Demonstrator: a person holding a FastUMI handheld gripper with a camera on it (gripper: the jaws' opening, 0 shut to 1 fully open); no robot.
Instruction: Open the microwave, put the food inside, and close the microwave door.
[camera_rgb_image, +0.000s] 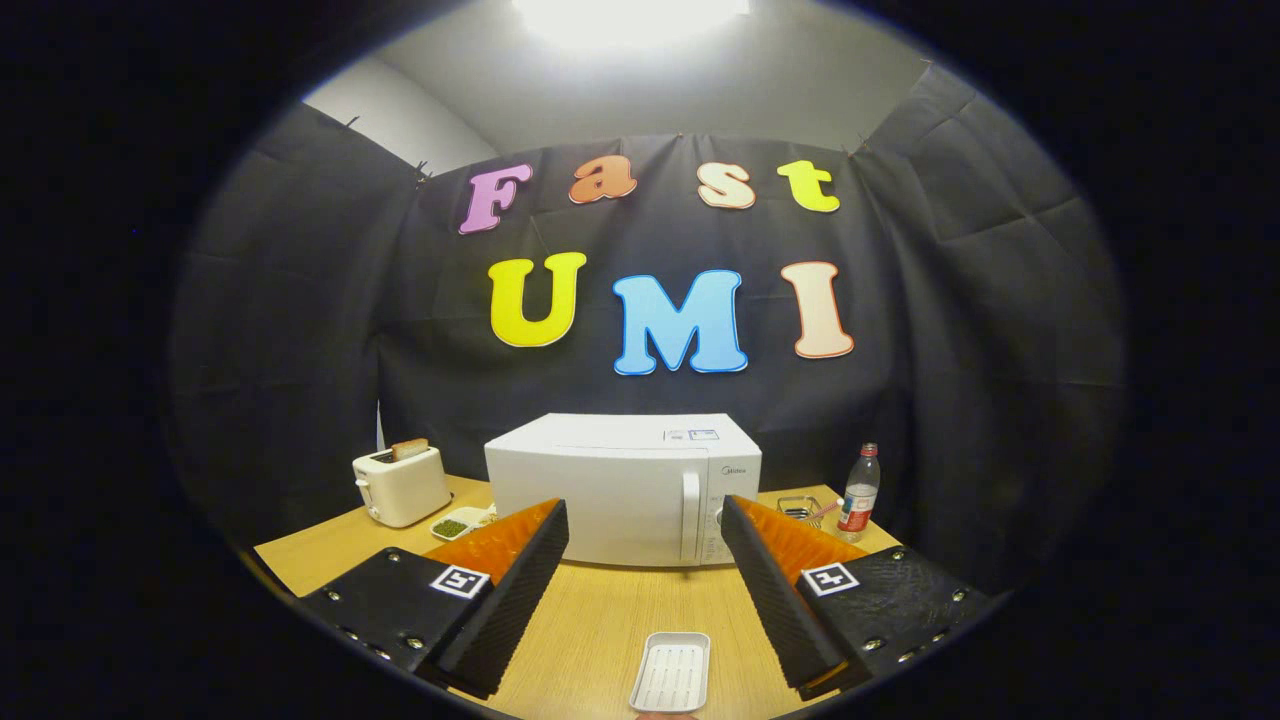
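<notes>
A white microwave (622, 487) stands at the back of the wooden table (600, 620), its door closed and its vertical handle (690, 515) toward its right side. A small white ridged tray (671, 671) lies on the table close to me, between the two fingers and low in the gap; I cannot tell whether it holds food. My gripper (645, 520) is open, fingers spread wide, with nothing between them. The microwave sits well beyond the fingertips.
A cream toaster (401, 484) with a slice of bread in it stands left of the microwave. A small dish with green food (452, 526) lies beside it. Right of the microwave are a small wire basket (798, 509) and a plastic bottle (859, 491).
</notes>
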